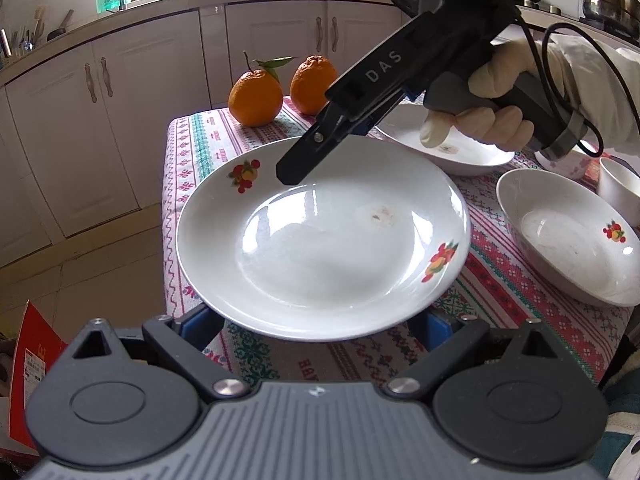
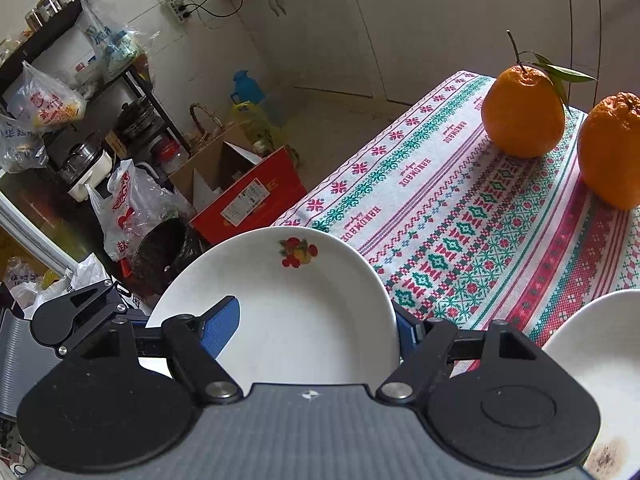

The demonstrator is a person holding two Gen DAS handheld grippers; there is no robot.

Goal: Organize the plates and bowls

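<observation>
A white deep plate with fruit decals [image 1: 320, 248] [image 2: 288, 320] hangs tilted above the left edge of the cloth-covered table [image 1: 192, 152]. My right gripper [image 1: 292, 172] [image 2: 316, 316], in a gloved hand, is shut on its far rim. One blue pad [image 2: 224, 320] lies on the plate's upper face and the other pad [image 2: 404, 336] sits under the rim. My left gripper [image 1: 318, 326] stands wide open with both pads [image 1: 204, 326] beneath the near rim. Whether they touch the plate I cannot tell.
A second white plate [image 1: 444, 144] [image 2: 592, 344], a decal bowl [image 1: 568, 240] and a white cup [image 1: 620, 192] stand on the table's right side. Two oranges [image 1: 256, 98] [image 2: 524, 112] sit at the far end. A red box [image 2: 248, 196] and bags crowd the floor on the left.
</observation>
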